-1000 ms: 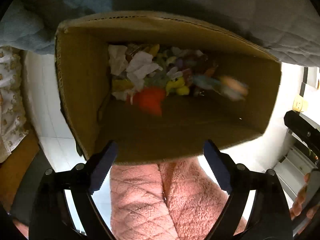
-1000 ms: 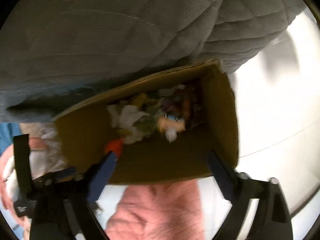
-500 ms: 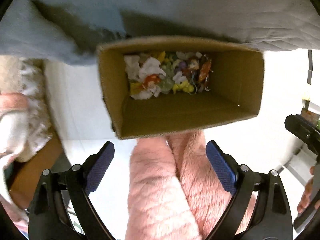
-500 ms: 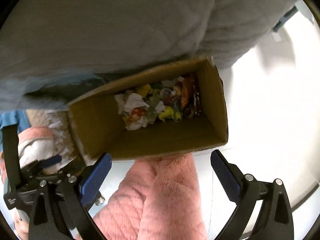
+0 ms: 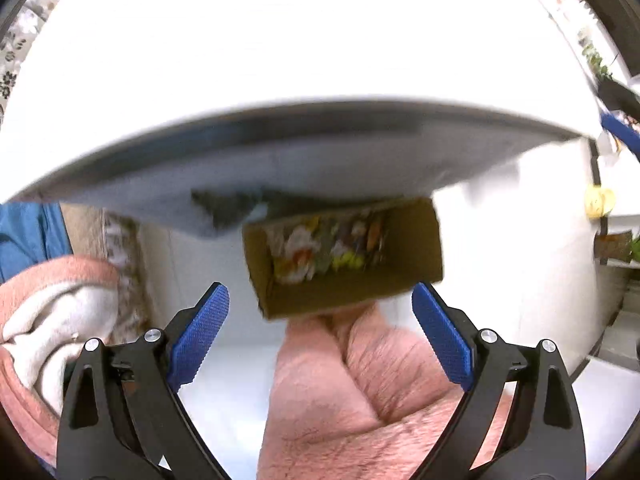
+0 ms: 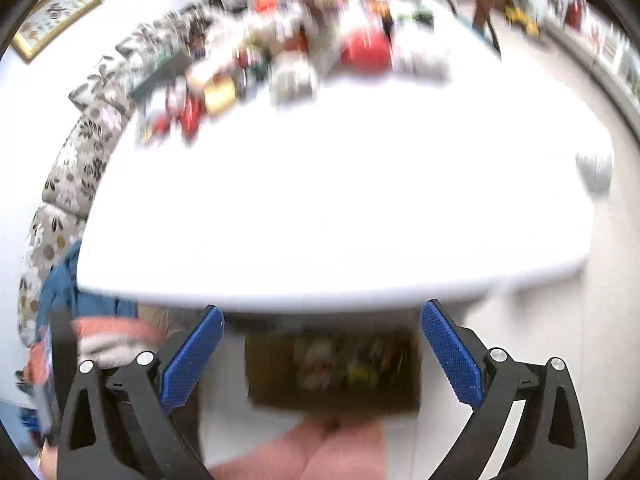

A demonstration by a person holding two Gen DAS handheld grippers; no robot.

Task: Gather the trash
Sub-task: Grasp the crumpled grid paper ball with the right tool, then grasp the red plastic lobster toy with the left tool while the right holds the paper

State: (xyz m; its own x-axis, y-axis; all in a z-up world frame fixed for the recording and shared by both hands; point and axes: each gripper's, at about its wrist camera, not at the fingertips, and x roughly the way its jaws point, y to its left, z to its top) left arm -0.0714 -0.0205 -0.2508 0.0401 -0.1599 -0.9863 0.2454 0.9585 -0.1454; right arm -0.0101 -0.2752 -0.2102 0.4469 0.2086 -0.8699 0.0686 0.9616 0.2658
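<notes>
A brown cardboard box (image 5: 416,240) stands on the floor, partly under the white table (image 5: 320,60), with crumpled paper and coloured wrappers (image 5: 320,252) heaped inside. My left gripper (image 5: 320,316) hangs high above the box, pointing down, its blue pads wide apart and nothing between them. In the right wrist view the same box (image 6: 272,372) is blurred and low between the fingers of my right gripper (image 6: 322,332), which is open and empty, well above the box. The table top (image 6: 340,200) fills that view.
Blurred clutter (image 6: 280,52) crowds the table's far side: a red round object (image 6: 366,50), containers, packets. A floral sofa (image 6: 76,156) runs along the left. Pink fleece legs (image 5: 360,392) lie below the grippers. A blue cloth (image 5: 28,232) and a pink-and-white sleeve (image 5: 52,312) sit at left.
Both grippers have risen away from the box, which now looks much smaller. The table's top surface has come into view, and the right view has tilted up to show the far clutter.
</notes>
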